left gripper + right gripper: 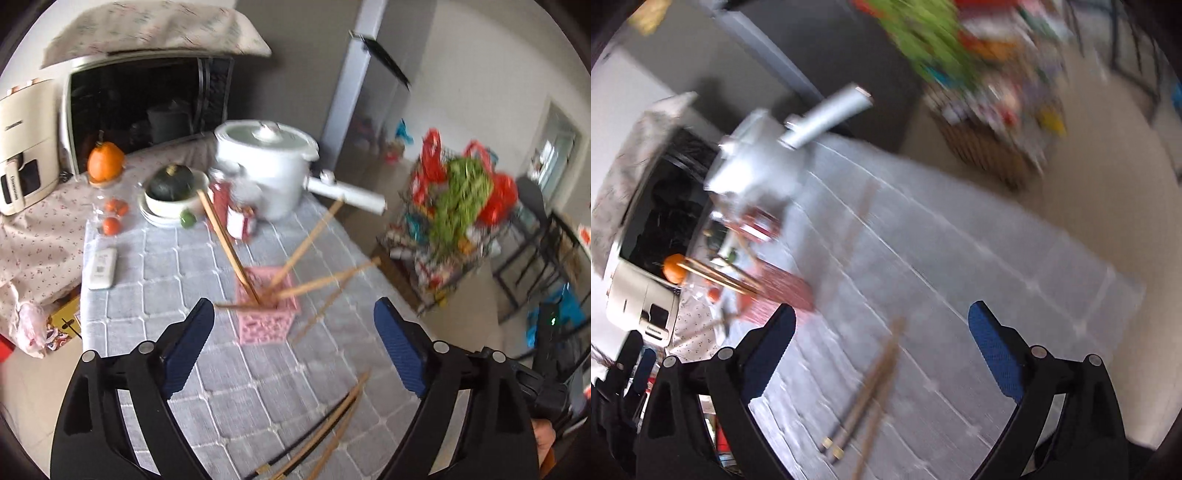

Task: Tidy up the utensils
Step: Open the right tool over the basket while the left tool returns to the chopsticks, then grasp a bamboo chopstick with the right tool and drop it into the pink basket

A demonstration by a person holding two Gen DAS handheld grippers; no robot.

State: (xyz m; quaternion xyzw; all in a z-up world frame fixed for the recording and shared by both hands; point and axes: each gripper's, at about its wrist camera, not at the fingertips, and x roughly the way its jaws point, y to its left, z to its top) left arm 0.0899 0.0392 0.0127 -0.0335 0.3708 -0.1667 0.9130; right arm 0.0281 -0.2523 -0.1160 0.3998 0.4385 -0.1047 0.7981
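Both claws held wide, empty | chopsticks [871, 391] seen just ahead of right claw [882, 350], long axis along its reach | holder [266, 306] ahead of left claw [295, 339]

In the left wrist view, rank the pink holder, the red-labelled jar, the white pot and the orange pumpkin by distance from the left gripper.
From the left gripper:
1. pink holder, just ahead between the fingers.
2. red-labelled jar, beyond it, slightly left.
3. white pot, behind the jar.
4. orange pumpkin, far left; roughly level with the pot, too close to call.
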